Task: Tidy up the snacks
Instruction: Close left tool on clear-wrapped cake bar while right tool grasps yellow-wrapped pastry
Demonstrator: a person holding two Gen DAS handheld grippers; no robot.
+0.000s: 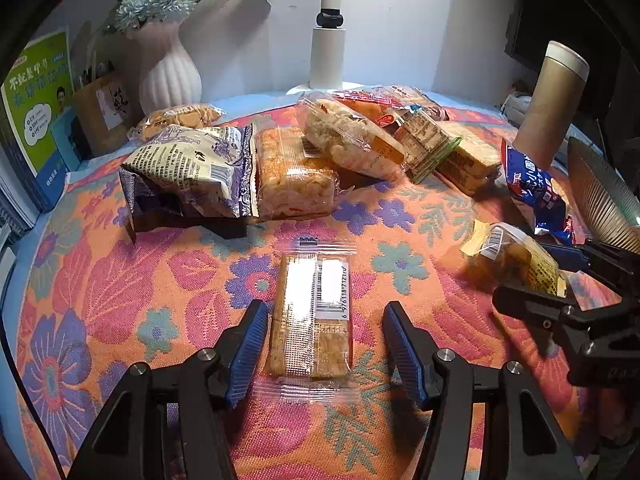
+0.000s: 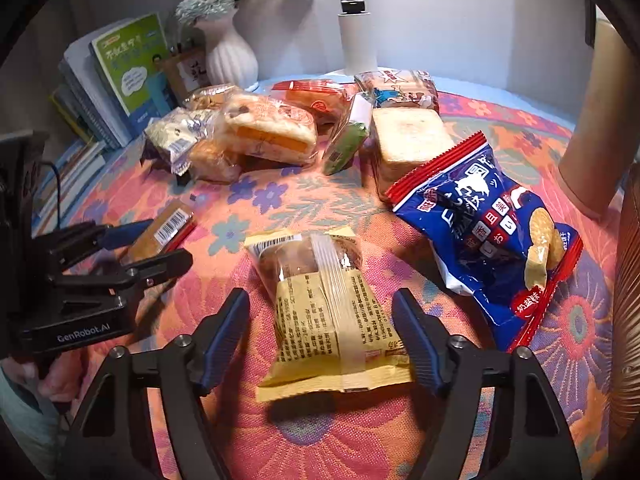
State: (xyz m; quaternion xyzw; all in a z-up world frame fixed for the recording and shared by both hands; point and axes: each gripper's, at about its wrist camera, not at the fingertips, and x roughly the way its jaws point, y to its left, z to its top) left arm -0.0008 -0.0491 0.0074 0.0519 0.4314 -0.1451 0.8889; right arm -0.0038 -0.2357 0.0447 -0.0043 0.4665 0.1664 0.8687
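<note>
**Two packets, each between open jaws**

On the floral desk (image 1: 120, 320), the clear-wrapped wafer bar (image 1: 311, 316) lies lengthwise between my left gripper (image 1: 325, 350), jaws apart, pads not pressing it. To its right, the yellow bun packet (image 2: 328, 312) lies along my right gripper (image 2: 325, 340), likewise open and clear. Snack pile (image 1: 296, 160) sits beyond.
</note>
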